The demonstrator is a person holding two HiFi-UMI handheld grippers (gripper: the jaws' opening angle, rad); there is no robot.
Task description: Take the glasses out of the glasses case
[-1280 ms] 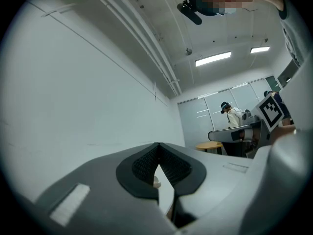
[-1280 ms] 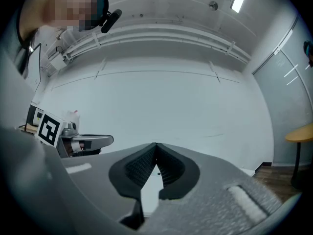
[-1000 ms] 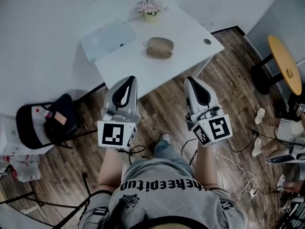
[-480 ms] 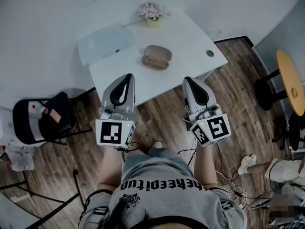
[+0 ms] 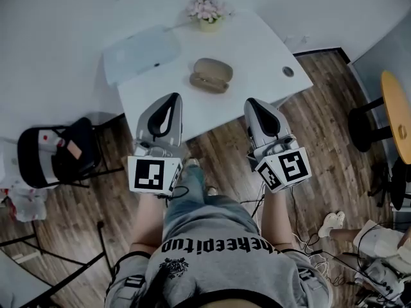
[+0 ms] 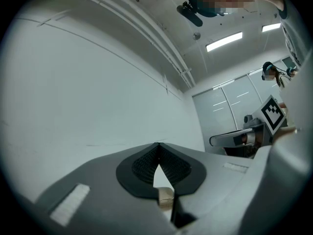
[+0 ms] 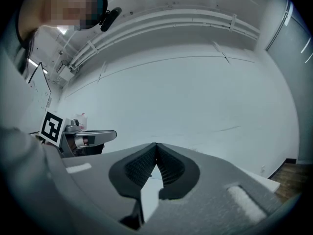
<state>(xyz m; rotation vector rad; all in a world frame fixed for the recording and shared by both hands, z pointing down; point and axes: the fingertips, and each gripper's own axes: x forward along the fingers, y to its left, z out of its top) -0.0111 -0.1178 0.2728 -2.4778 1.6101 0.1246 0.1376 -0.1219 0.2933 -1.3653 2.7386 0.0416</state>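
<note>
Jaws clenched empty, left gripper [image 5: 171, 99] and right gripper [image 5: 252, 102] at edge of table [image 5: 257, 47], glasses case [image 5: 210, 75] beyond.

Open tabletop [image 5: 212, 108] before glasses case [image 5: 210, 76], flowerpot [image 5: 207, 13], perhaps laptop [image 5: 141, 53], behind

The head camera sits above the person and looks steeply down: the white table [image 5: 257, 50] lies at 12 o'clock, the left gripper [image 5: 172, 101] near 9 and the right gripper [image 5: 253, 104] near 3, both close. Each gripper camera rides just behind its own jaws, facing roughly level toward the white wall [image 6: 88, 82]. The left gripper view catches the right gripper at 3 o'clock; the right gripper view catches the left gripper at 9.
</note>
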